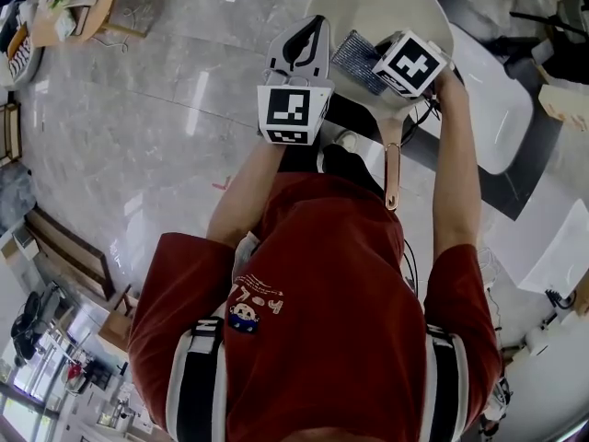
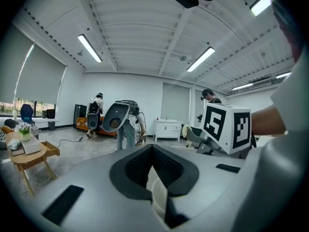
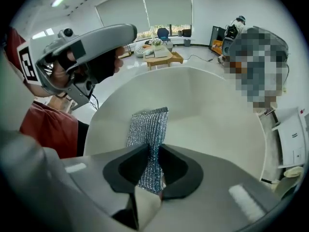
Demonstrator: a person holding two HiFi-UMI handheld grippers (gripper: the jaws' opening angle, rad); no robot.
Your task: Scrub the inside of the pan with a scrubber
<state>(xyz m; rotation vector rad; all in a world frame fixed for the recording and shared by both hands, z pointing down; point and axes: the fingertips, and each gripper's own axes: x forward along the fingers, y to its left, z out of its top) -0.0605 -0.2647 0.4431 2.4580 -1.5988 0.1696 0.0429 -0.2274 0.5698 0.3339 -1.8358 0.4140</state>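
Note:
A cream pan [image 1: 386, 7] sits in front of my chest, its copper-coloured handle [image 1: 392, 178] pointing back at me. My right gripper [image 1: 370, 64] is shut on a silvery mesh scrubber [image 1: 355, 58] held over the pan's near side. In the right gripper view the scrubber [image 3: 149, 127] sticks out from the gripper [image 3: 153, 151] against the pan's inside [image 3: 207, 115]. My left gripper [image 1: 308, 30] is just left of the pan's rim, apart from it. In its own view the left gripper [image 2: 152, 149] has its jaws together with nothing between them, aimed out into the room.
White panels [image 1: 488, 99] lie to the right on the grey floor. A low wooden table [image 2: 29, 153] stands at the left of the room. Other people [image 2: 128, 127] are further back, and one person [image 3: 256, 66] is close behind the pan.

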